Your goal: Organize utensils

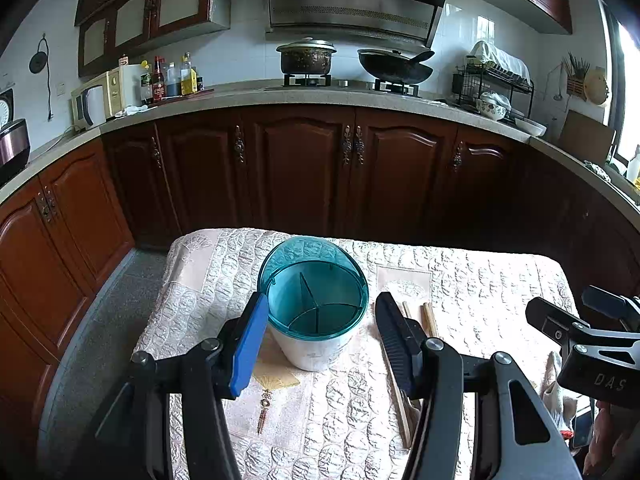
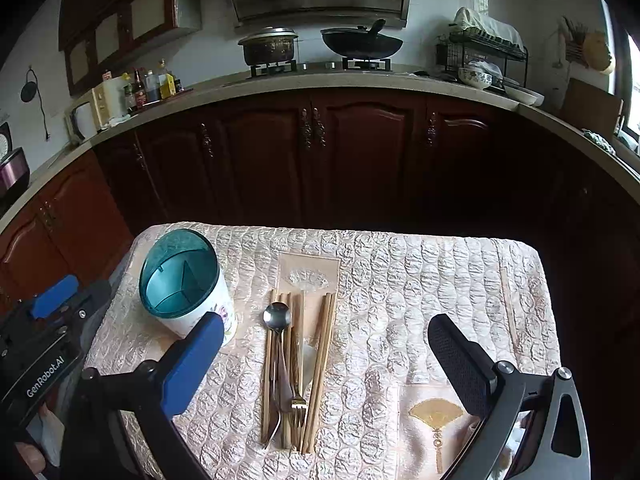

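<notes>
A white utensil holder with a teal divided insert and its teal lid tipped open [image 1: 316, 304] stands on the quilted table; it also shows in the right wrist view [image 2: 184, 284]. My left gripper [image 1: 320, 320] is open, its fingers either side of the holder, just in front of it. A pile of utensils lies flat in mid-table: wooden chopsticks [image 2: 320, 364], a steel spoon [image 2: 277, 316], a fork [image 2: 297, 404]. Chopstick ends show in the left wrist view [image 1: 428, 316]. My right gripper [image 2: 324, 360] is open and empty, above the pile's near end.
The table carries a cream quilted cloth [image 2: 420, 288] with a gold fan motif [image 2: 436, 412]. Dark wood cabinets [image 2: 320, 152] stand beyond the far edge, under a counter with a pot [image 1: 306, 56], a wok [image 1: 394, 65] and a dish rack [image 1: 494, 84].
</notes>
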